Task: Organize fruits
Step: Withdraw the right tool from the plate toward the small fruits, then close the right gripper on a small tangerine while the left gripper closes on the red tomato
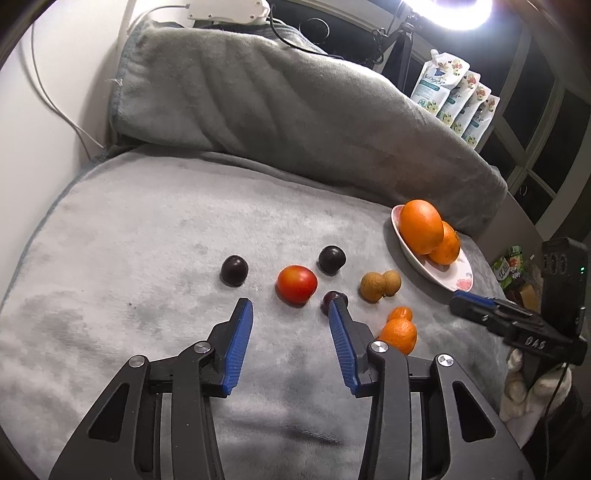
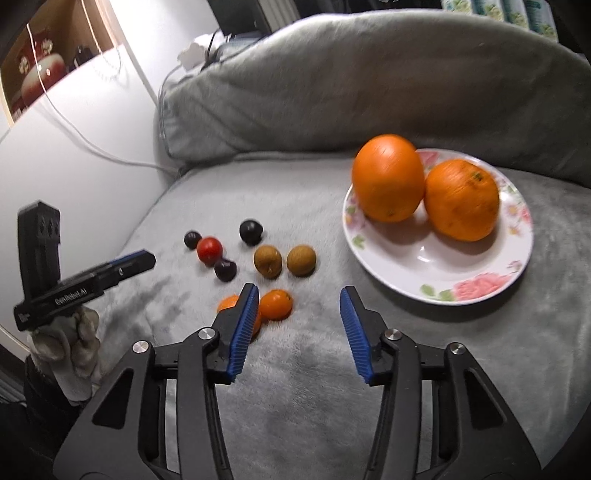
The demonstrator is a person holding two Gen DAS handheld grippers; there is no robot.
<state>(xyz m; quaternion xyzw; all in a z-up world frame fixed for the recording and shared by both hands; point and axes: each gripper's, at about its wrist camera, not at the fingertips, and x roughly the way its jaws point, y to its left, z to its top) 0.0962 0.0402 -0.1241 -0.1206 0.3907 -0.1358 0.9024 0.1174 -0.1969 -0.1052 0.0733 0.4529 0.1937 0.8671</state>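
Two large oranges (image 2: 388, 177) sit on a flowered plate (image 2: 476, 284) at the right; the plate also shows in the left wrist view (image 1: 450, 277). Loose on the grey blanket lie a red fruit (image 1: 296, 284), three dark plums (image 1: 234, 270), two brown longans (image 1: 373, 286) and two small tangerines (image 1: 399, 334). My left gripper (image 1: 291, 308) is open and empty, just short of the red fruit; its right fingertip hides part of one plum (image 1: 330, 298). My right gripper (image 2: 299, 295) is open and empty, with a tangerine (image 2: 276, 304) at its left finger.
A grey blanket (image 1: 147, 258) covers the seat, with a raised blanket-covered back (image 1: 277, 99) behind. A white wall with cables (image 1: 48, 99) is at the left. Refill pouches (image 1: 454, 99) and a bright ring light (image 1: 450, 11) stand behind the back.
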